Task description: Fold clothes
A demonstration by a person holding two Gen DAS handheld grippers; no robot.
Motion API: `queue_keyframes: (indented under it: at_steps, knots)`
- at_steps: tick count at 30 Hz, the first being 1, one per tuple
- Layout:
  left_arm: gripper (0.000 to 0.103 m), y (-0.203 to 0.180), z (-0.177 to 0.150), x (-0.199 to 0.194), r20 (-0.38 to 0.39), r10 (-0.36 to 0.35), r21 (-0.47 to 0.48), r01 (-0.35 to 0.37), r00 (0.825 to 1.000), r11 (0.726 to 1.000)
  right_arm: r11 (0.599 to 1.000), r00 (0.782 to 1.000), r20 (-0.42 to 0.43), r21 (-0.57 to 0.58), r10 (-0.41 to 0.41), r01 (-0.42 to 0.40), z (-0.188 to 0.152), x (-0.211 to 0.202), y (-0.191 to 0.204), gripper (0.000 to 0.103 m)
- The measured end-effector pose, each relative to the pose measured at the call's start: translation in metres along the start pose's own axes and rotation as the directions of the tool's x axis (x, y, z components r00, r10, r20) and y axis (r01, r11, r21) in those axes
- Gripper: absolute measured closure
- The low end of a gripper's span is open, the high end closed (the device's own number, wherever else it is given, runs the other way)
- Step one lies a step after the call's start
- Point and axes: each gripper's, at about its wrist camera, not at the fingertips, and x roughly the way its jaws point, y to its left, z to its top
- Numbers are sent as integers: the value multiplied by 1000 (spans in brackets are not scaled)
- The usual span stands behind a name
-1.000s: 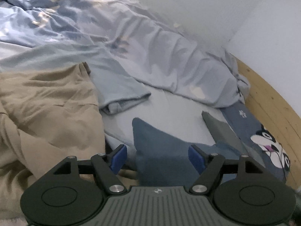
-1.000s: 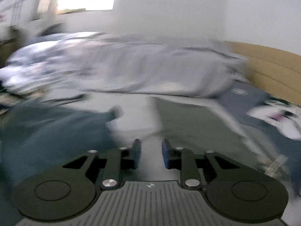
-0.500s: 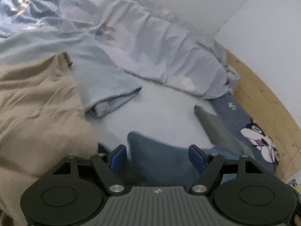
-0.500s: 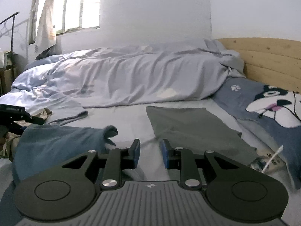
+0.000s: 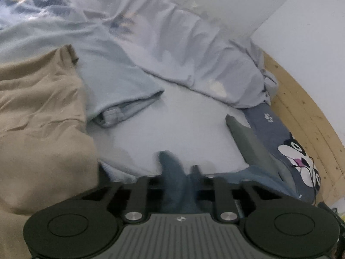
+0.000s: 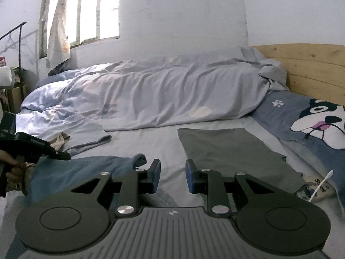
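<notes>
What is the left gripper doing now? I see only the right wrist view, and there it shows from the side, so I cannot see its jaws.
Observer: The left gripper has just been closing its jaws. They now pinch a raised fold of the blue garment.
Operator: What lies on the far side of it? I see only a small tan tip there.
Observer: That tip belongs to a large, crumpled tan garment, which fills the left side of the left wrist view.
Operator: And does the pale blue garment touch it?
Observer: Yes. The pale blue garment lies directly against the tan one, with its open hem towards the bare sheet.
</notes>
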Motion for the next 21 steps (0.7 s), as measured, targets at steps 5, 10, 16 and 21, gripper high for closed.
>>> queue_keyframes:
  at_steps: [5,10,16,21]
  knots:
    - [96,-26,5,-36,96,-82,55,77,992,996,994,994,15,-5,111,-111,14,3,-8,62]
    - [97,-54,-4,-85,167,-180,129,160,969,979,922,921,-38,29,388,-387,37,30,-14,46]
    - [97,-59,-37,-118,194,-226,172,194,955,966,773,743,-219,114,632,-624,56,112,-16,40]
    - [97,-23,-37,-106,213,-170,46,164,962,985,737,660,-344,184,668,-650,65,185,-9,40]
